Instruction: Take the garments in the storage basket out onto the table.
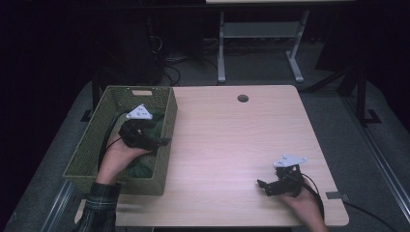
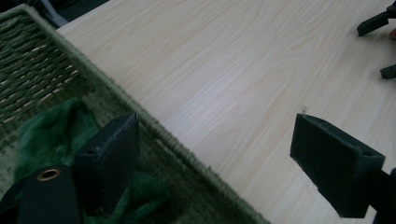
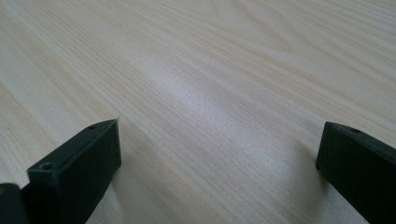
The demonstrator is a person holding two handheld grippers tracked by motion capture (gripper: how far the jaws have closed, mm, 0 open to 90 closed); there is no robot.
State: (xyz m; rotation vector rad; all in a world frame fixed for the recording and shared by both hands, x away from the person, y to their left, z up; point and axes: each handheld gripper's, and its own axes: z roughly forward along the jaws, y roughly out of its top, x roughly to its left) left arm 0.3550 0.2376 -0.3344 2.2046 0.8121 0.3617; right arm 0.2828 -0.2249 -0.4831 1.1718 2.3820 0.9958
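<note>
Black jaws of the left gripper [image 2: 215, 163] stand wide, straddling the basket [image 2: 154, 126] rim — the green cloth [image 2: 56, 126] lies inside, just below its left jaw. Far closer than the right gripper [image 1: 265, 186], spread empty over the table [image 3: 210, 70].
</note>
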